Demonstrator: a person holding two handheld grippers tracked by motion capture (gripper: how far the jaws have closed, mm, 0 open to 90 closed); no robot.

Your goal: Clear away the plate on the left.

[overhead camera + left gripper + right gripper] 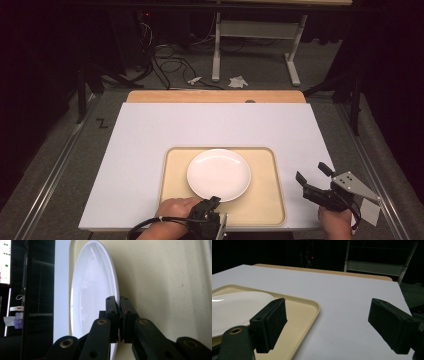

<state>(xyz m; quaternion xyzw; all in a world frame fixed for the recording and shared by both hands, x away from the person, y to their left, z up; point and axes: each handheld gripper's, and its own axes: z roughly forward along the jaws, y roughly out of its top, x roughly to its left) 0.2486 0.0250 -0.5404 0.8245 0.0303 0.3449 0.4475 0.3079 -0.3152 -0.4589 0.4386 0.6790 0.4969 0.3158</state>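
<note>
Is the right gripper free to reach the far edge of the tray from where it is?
Probably yes. The right gripper hovers open beside the tray, with bare white tabletop between them; the left gripper is clamped on the plate at the near side.

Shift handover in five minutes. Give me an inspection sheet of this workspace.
Surface: white table top, wooden edge at the far side.
Job's things: white plate on the beige tray.
Clutter: nothing seen on the table.
Grippers: left gripper shut on the plate's near rim; right gripper open, jaws wide, beside the tray, holding nothing.
Cables: left gripper's cable; loose cables on the floor.
Surroundings: dark room, white frame, crumpled paper on the floor.
</note>
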